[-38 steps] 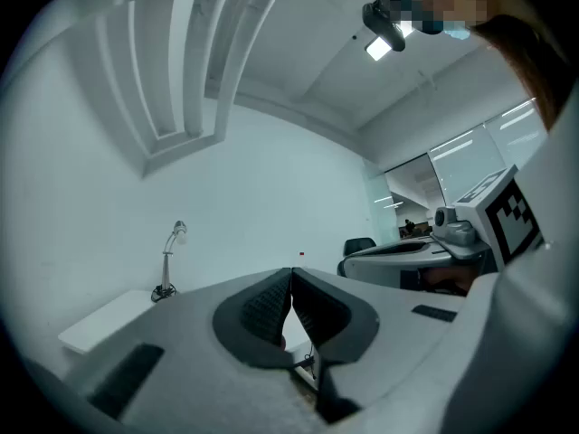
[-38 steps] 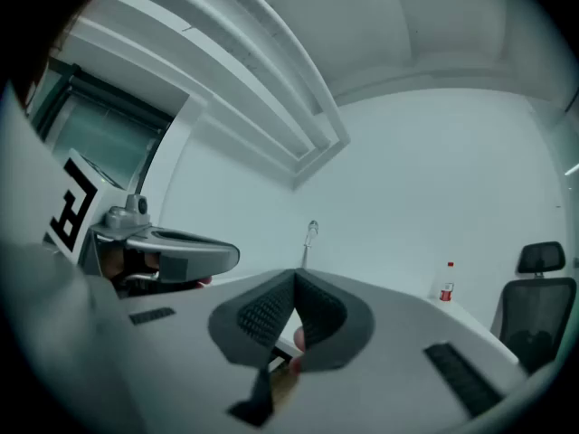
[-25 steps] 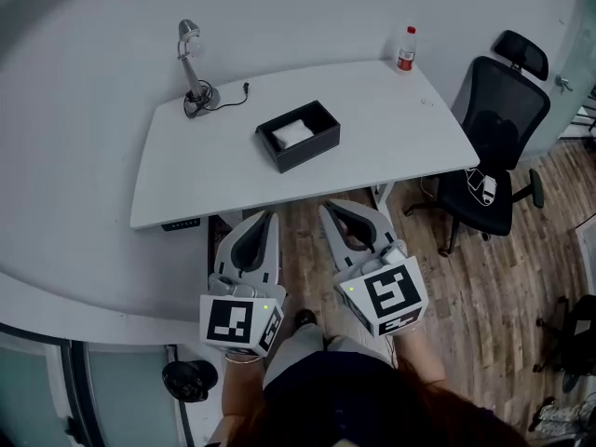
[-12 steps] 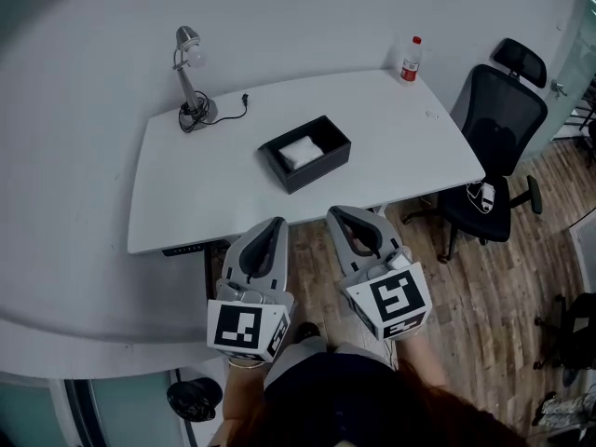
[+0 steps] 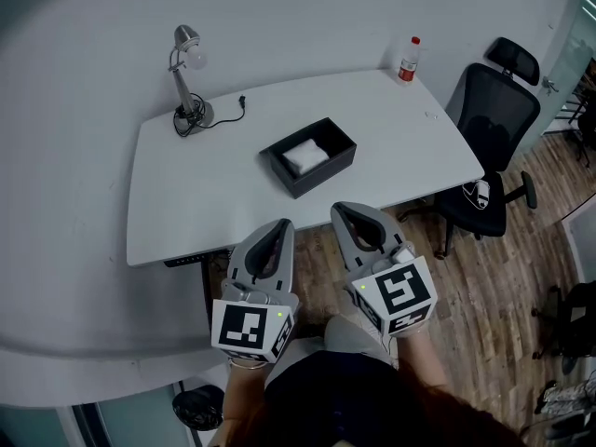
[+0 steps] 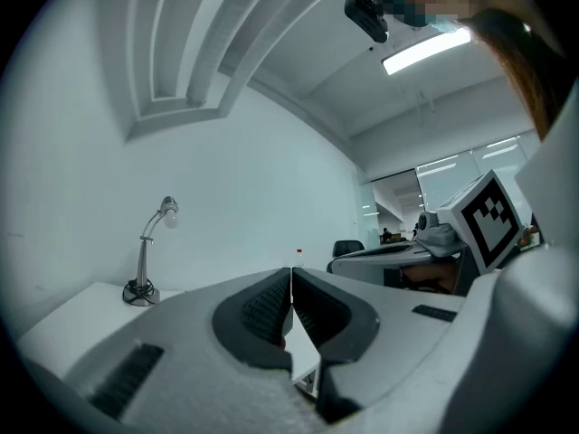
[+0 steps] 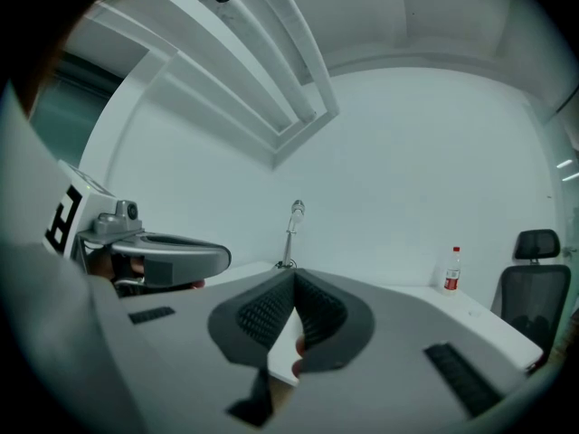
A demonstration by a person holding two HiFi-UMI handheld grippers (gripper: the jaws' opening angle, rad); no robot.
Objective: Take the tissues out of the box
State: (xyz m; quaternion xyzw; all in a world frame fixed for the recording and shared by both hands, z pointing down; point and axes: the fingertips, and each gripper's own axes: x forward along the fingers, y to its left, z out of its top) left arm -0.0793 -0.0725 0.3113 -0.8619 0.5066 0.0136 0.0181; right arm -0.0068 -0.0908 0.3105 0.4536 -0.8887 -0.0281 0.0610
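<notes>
The white tissues [image 5: 304, 155] lie inside the open black box [image 5: 321, 177] mid-bench [image 5: 205, 194], while the left gripper [image 5: 281, 224] and right gripper [image 5: 341, 210] hang before its near edge, both with fingers clenched together.

White desk [image 5: 186, 203]; black chair [image 5: 492, 147]; wood floor [image 5: 484, 296].

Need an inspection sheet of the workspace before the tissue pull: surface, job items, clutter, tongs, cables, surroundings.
Surface: white table, rounded corners.
Job's things: black box mid-table, open top, white tissues inside.
Clutter: desk lamp at far left; bottle at far right.
Tongs: left tongs and right tongs both shut, empty, short of the table's near edge.
Cables: lamp cord loose beside the lamp's base.
Surroundings: black office chair at right; wood floor.
</notes>
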